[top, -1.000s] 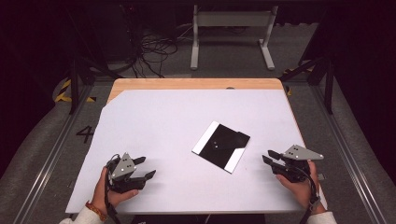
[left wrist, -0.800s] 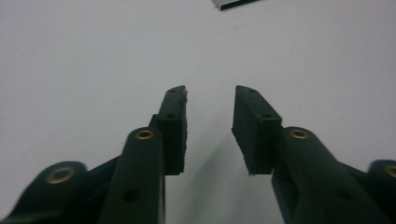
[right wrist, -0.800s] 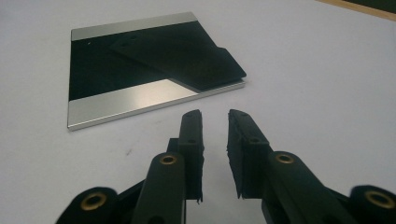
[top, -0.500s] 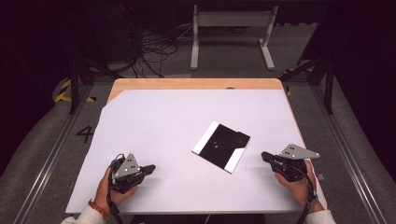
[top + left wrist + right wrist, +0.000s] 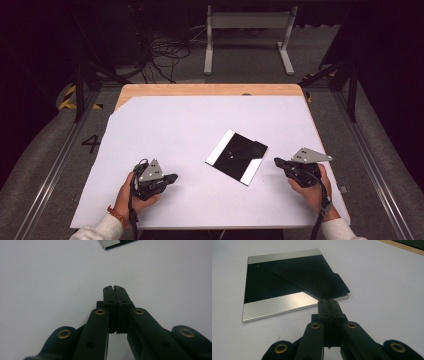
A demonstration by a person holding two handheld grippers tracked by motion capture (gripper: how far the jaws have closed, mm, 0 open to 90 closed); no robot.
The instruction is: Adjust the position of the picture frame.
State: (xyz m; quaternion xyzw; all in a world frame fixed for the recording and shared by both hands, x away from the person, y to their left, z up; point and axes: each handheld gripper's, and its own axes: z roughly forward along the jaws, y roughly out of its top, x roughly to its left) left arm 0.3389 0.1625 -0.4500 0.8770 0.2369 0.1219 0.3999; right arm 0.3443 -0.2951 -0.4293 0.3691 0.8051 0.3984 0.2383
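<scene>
A flat square plate point(image 5: 236, 156), black with silver strips along two edges, lies right of the table's middle. A thinner black sheet point(image 5: 312, 278) lies skewed on top of it and overhangs one corner. My right gripper point(image 5: 278, 163) rests just right of the plate, its jaws pressed shut and empty, with its tip point(image 5: 328, 301) at the plate's near corner. My left gripper point(image 5: 172, 177) sits near the table's front left, shut with nothing between its jaws point(image 5: 114, 288), pointing towards the plate's corner point(image 5: 113, 243) farther off.
The white table top point(image 5: 175, 130) has a wooden strip point(image 5: 210, 90) along its far edge. Beyond it on the dark floor are cables point(image 5: 160, 50) and a metal stand point(image 5: 247, 30). Rails run along both sides of the table.
Both grippers have gone from open to shut. The left gripper dropped slightly towards the table; the right one edged a little towards the plate.
</scene>
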